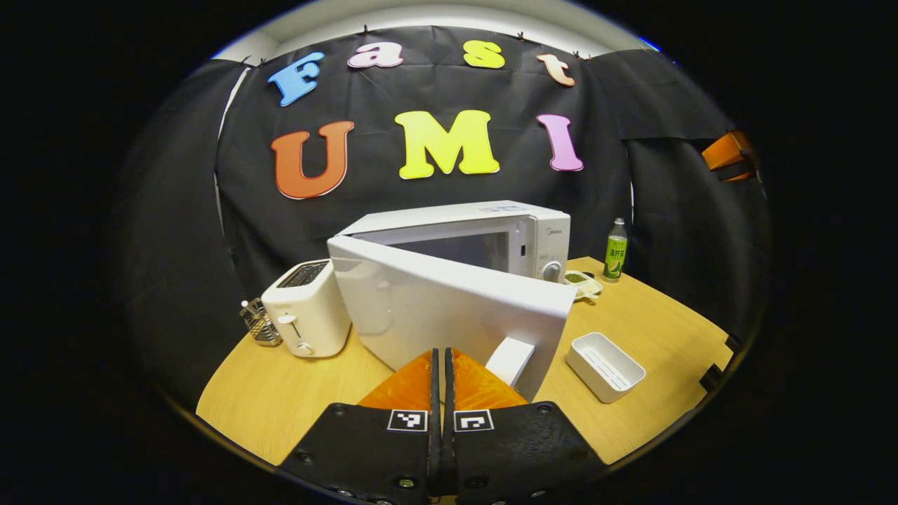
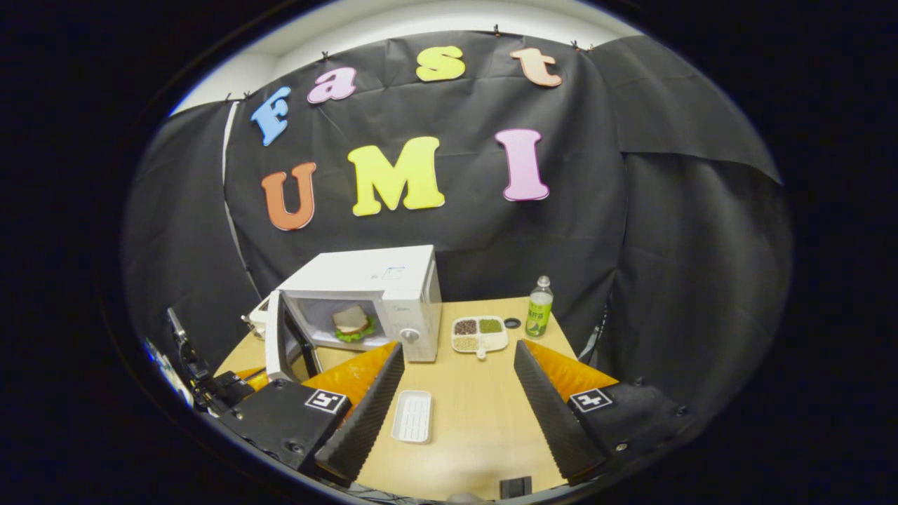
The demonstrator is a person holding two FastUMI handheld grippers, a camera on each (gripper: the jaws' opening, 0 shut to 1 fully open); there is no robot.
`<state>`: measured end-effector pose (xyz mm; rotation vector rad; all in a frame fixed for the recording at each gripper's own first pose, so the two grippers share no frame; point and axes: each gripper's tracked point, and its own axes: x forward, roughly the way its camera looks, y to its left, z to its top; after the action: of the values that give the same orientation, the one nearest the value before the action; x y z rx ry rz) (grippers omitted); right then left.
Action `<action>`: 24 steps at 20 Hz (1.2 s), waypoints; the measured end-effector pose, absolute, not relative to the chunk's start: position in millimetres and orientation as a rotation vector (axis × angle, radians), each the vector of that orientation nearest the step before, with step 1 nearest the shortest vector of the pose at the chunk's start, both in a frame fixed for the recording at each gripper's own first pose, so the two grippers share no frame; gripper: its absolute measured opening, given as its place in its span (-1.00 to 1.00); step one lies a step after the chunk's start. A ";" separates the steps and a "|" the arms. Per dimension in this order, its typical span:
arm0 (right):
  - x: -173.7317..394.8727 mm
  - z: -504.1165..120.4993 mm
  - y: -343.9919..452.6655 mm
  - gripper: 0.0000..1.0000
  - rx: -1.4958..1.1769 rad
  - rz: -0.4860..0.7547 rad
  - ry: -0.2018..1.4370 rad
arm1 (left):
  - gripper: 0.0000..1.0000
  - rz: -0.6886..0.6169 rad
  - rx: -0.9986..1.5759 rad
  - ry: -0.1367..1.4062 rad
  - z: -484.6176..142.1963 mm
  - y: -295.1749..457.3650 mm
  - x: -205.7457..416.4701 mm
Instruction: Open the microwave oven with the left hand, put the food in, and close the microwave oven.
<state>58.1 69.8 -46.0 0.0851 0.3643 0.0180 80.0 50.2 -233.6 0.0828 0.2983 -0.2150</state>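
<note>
The white microwave (image 1: 540, 235) stands at the back of the wooden table with its door (image 1: 435, 301) swung partly out, the outer face toward me. My left gripper (image 1: 440, 354) is shut, its tips right at the door's lower edge, left of the door handle (image 1: 510, 359). In the right gripper view a sandwich (image 2: 351, 322) with green lettuce lies inside the microwave (image 2: 393, 277), whose door (image 2: 276, 337) stands out to the left. My right gripper (image 2: 457, 347) hangs wide open above the table (image 2: 477, 428), holding nothing, in front of the microwave.
A white toaster (image 1: 305, 308) and a metal rack (image 1: 258, 322) stand left of the microwave. An empty white tray (image 2: 412, 415) lies on the table near the front. A divided plate of beans (image 2: 480, 333) and a green-labelled bottle (image 2: 539, 306) are at the right.
</note>
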 end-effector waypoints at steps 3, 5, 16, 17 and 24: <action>64.0 -45.7 60.3 0.83 0.075 0.020 0.363 | -1.00 -0.246 0.085 0.294 -229.2 26.0 92.0; 68.3 -48.4 56.0 0.84 0.073 0.026 0.367 | -1.00 -0.264 0.088 0.290 -226.5 10.7 100.3; 99.6 -61.0 32.2 0.84 0.027 0.071 0.357 | -1.00 -0.312 0.117 0.277 -220.9 -53.6 155.1; 101.5 -63.0 31.2 0.84 0.031 0.075 0.362 | -1.00 -0.316 0.116 0.275 -220.7 -58.3 161.5; 114.2 -74.6 15.3 0.84 0.024 0.062 0.379 | -1.00 -0.317 0.124 0.255 -218.8 -76.5 205.4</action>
<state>114.2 15.3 -74.6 0.0239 0.3795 0.0621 205.4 -76.5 -218.8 0.1241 0.2547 -0.3167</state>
